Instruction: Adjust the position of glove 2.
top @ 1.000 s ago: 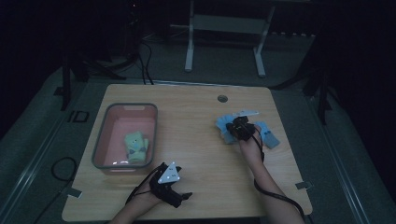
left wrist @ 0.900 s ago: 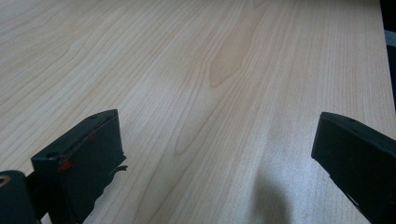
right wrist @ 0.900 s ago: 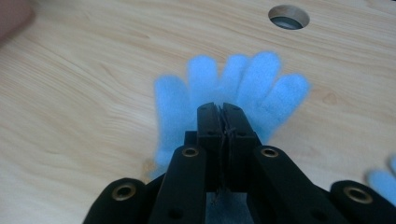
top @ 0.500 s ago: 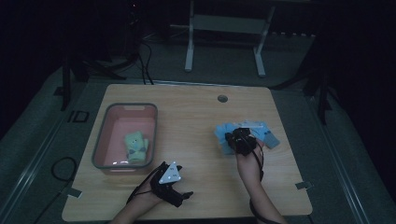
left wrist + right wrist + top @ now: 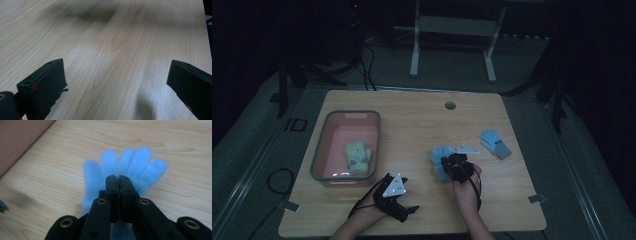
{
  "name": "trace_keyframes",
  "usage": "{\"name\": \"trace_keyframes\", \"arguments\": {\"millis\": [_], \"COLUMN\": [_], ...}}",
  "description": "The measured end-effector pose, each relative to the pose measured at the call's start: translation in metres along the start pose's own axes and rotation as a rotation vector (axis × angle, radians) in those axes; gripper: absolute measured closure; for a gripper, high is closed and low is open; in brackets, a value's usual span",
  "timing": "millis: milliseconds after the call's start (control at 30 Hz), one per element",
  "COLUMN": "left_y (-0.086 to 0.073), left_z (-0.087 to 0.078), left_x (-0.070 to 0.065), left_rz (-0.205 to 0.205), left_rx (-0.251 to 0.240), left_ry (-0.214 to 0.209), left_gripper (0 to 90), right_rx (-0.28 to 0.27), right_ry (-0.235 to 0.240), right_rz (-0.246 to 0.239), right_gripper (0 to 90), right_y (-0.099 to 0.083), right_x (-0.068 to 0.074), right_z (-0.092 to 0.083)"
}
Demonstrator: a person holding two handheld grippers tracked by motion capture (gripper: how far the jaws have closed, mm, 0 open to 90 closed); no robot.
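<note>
Right gripper view: right tongs point(image 5: 119, 185) clamped on blue glove point(image 5: 125, 167), left tongs point(image 5: 112, 82) wide apart

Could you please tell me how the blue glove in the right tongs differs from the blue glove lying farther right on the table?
The held glove is clamped in the shut right tongs; the far glove lies free on the table, untouched. The held glove sits near the table's middle, closer to the bin; the far glove lies near the right edge. The far glove shows a grey cuff; the held glove's cuff is hidden. Both are light blue.
</note>
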State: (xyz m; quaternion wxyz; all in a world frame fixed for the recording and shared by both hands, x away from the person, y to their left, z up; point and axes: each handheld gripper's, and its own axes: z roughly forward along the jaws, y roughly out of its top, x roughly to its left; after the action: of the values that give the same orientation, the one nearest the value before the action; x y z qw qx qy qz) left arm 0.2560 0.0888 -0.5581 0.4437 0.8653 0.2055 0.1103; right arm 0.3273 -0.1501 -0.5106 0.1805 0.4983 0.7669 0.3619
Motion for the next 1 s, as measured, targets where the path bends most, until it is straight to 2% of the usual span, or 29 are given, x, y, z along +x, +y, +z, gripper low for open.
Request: {"name": "trace_keyframes", "arguments": {"millis": [300, 500, 733, 867, 1000], "left_y": [0.000, -0.002, -0.002, -0.002, -0.002], "left_z": [0.001, 0.000, 0.001, 0.001, 0.000], "left_x": [0.000, 0.001, 0.000, 0.000, 0.000], "left_rz": [0.002, -0.005, 0.003, 0.007, 0.002], "left_rx": [0.003, 0.002, 0.010, 0.013, 0.007], "left_ry": [-0.006, -0.002, -0.008, -0.011, -0.010], "left_gripper": [2.4, 2.4, 2.4, 2.4, 2.4], "right_rx": [0.053, 0.066, 0.030, -0.006, -0.018], "right_ry": [-0.001, 0.003, 0.043, 0.049, 0.048], "right_rz": [0.027, 0.010, -0.012, -0.042, -0.079], "right_gripper": [85.9, 71.8, 62.5, 59.8, 59.2], "right_y": [-0.018, -0.023, -0.010, -0.001, 0.006], "right_x": [0.002, 0.004, 0.002, -0.007, -0.023], "right_z": [0.025, 0.032, 0.017, 0.003, -0.006]}}
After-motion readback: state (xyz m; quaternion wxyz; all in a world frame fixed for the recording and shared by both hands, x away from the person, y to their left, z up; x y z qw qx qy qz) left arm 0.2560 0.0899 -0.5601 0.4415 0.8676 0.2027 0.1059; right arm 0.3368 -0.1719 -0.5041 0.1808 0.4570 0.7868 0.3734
